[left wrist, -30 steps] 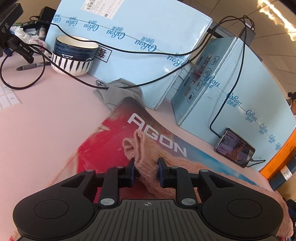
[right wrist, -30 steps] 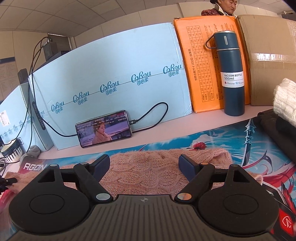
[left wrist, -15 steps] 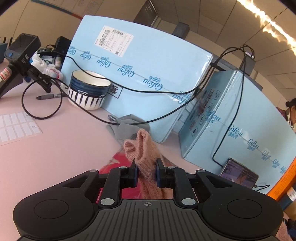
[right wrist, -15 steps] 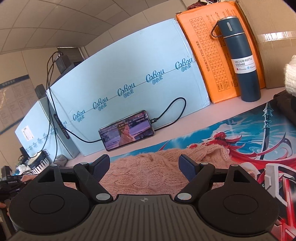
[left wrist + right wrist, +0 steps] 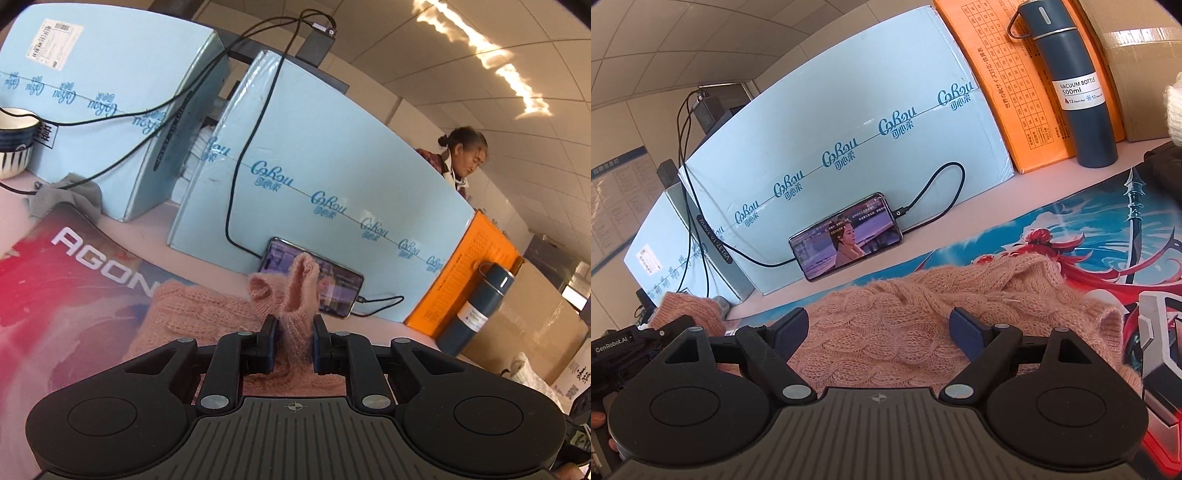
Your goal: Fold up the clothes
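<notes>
Folding looks barely begun: the left gripper [image 5: 293,341] pinches a raised sleeve of the pink sweater [image 5: 905,325] toward 12 o'clock, while the right gripper [image 5: 881,332] hovers with fingers spread.

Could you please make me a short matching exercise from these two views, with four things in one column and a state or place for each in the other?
Things:
1. left gripper
2. right gripper
3. phone
4. vacuum bottle

States or places:
A. leaning on the light blue box, cable plugged in
B. open above the pink sweater
C. standing upright by the orange box
D. shut on a sweater sleeve

Pairs: 1-D, 2-B, 3-A, 4-C
</notes>
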`<state>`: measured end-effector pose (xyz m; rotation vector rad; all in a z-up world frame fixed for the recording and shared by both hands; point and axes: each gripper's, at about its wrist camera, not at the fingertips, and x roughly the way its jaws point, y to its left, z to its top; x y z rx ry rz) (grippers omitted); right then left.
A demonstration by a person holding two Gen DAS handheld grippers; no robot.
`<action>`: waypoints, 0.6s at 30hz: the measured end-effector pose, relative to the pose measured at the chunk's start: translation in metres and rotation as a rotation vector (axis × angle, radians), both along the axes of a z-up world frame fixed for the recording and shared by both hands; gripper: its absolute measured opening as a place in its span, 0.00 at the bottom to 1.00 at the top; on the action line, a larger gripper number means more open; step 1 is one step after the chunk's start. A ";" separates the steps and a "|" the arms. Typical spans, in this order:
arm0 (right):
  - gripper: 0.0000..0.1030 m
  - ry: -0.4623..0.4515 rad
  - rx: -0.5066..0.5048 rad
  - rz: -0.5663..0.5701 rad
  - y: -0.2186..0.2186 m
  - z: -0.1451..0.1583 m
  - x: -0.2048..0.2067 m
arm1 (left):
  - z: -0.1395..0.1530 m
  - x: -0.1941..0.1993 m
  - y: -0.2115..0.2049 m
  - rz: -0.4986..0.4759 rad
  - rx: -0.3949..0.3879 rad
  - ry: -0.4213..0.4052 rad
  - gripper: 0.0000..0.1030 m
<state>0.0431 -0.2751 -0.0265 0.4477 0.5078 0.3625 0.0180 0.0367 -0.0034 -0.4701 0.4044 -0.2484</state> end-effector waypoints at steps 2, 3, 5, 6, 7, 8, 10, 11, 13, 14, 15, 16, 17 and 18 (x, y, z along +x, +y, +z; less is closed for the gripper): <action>0.80 0.001 -0.006 0.001 0.001 0.000 0.000 | -0.007 0.003 -0.002 -0.032 -0.027 0.012 0.18; 0.81 0.001 -0.010 0.002 0.001 0.000 0.000 | -0.010 0.004 -0.001 -0.041 -0.050 0.012 0.24; 0.81 0.001 -0.019 0.005 0.002 0.000 0.000 | -0.016 0.005 0.004 -0.058 -0.110 0.013 0.35; 0.81 0.001 -0.023 0.006 0.003 0.000 0.000 | -0.019 0.004 0.008 -0.069 -0.161 0.011 0.47; 0.81 0.001 -0.026 0.007 0.003 0.001 0.001 | -0.022 0.003 0.012 -0.081 -0.220 0.009 0.51; 0.81 0.001 -0.028 0.007 0.004 0.001 0.001 | -0.023 0.003 0.014 -0.090 -0.255 0.010 0.58; 0.81 0.000 -0.030 0.008 0.004 0.001 0.000 | -0.024 0.004 0.016 -0.104 -0.296 0.016 0.62; 0.81 0.001 -0.029 0.008 0.004 0.001 0.000 | -0.025 0.004 0.016 -0.110 -0.315 0.024 0.65; 0.81 0.002 -0.030 0.007 0.004 0.001 0.000 | -0.028 0.006 0.016 -0.127 -0.359 0.050 0.65; 0.81 0.002 -0.030 0.007 0.004 0.001 0.000 | -0.030 0.006 0.017 -0.146 -0.386 0.056 0.65; 0.81 0.002 -0.031 0.008 0.004 0.001 0.000 | -0.031 0.007 0.017 -0.168 -0.407 0.062 0.66; 0.81 0.001 -0.032 0.007 0.004 0.001 0.000 | -0.032 0.009 0.016 -0.188 -0.419 0.072 0.67; 0.81 0.001 -0.032 0.007 0.004 0.001 0.000 | -0.033 0.010 0.014 -0.201 -0.417 0.089 0.72; 0.81 0.000 -0.033 0.008 0.004 0.001 0.000 | -0.034 0.013 0.010 -0.206 -0.387 0.115 0.75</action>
